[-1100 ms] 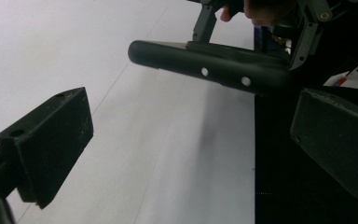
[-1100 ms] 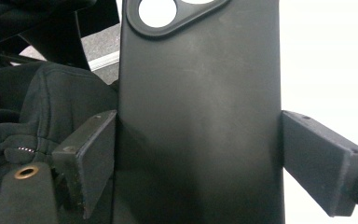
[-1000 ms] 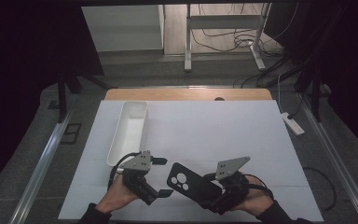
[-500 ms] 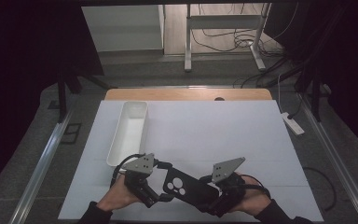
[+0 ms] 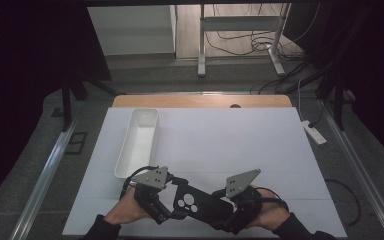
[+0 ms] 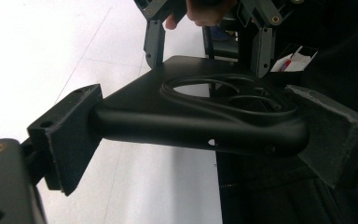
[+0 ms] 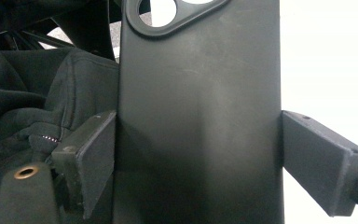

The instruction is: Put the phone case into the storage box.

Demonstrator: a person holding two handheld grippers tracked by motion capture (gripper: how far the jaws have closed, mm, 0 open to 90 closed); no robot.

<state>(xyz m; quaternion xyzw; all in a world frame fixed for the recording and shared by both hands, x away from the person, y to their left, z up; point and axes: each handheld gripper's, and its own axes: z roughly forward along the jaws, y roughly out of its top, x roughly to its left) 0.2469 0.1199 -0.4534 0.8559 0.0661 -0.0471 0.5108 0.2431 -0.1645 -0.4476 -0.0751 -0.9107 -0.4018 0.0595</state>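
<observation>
Since a second ago the black phone case (image 5: 200, 201) has swung from a steep tilt to lie flatter, and the left tongs (image 5: 176, 192) have moved in onto its camera-hole end, their jaws just closing around it. From the left gripper view the pads (image 6: 72, 135) sit against its two edges, so I judge it gripped. The right tongs (image 5: 225, 212) clamp the other end across its width, steadying it. The case hangs between both hands, near the white tray (image 5: 137, 145), just above the bench (image 5: 240, 145).
</observation>
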